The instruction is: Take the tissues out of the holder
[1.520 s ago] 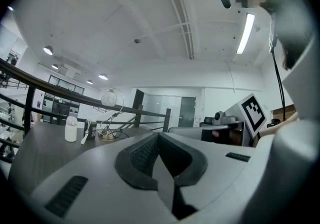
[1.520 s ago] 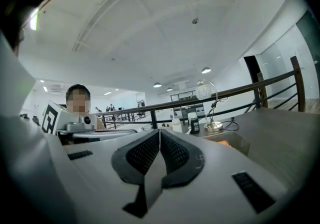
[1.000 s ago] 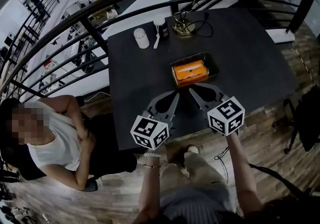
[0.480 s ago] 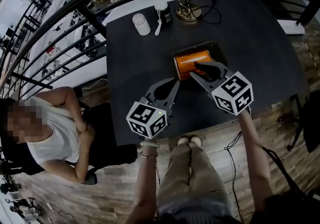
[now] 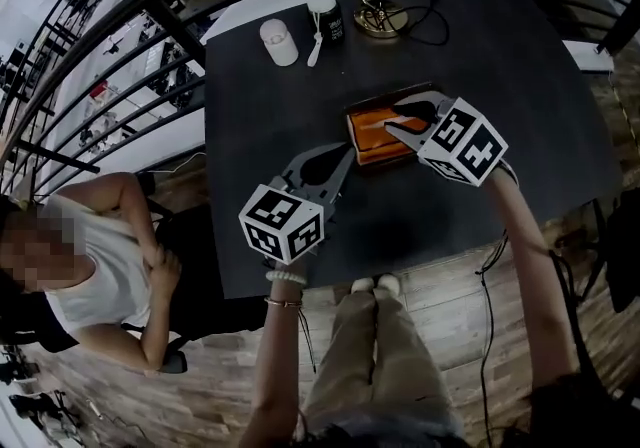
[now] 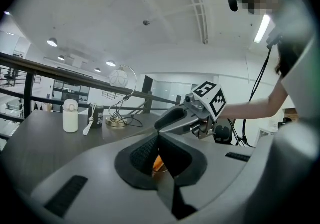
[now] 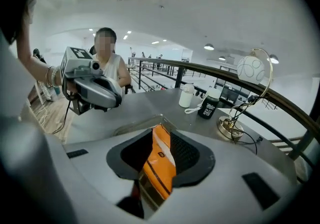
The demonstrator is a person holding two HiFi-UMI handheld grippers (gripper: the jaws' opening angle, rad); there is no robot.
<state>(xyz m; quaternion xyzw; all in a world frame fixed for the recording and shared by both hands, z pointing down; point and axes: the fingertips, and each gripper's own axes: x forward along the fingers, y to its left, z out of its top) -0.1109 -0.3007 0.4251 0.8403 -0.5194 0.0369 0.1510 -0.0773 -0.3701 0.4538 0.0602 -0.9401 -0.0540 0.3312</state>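
An orange tissue pack [image 5: 372,128] lies in a shallow metal holder [image 5: 352,144] near the middle of the dark table [image 5: 260,146]. My right gripper [image 5: 396,117] reaches over the holder from the right. In the right gripper view its jaws [image 7: 161,120] stand nearly together with the orange pack [image 7: 160,163] pressed between the pads, and the holder rim [image 7: 134,124] shows just beyond. My left gripper [image 5: 348,150] hovers at the holder's left side, shut and holding nothing. In the left gripper view its jaws [image 6: 159,137] meet, with a sliver of orange behind.
At the table's far edge stand a white bottle [image 5: 279,42], a black jar [image 5: 330,26] and a brass lamp base [image 5: 380,21] with a cable. A black railing [image 5: 150,46] curves behind. A seated person [image 5: 90,276] is left of the table.
My right gripper has moved forward from the near table edge onto the holder and now has the orange pack between its jaws. The left gripper has stayed beside the holder, shut.
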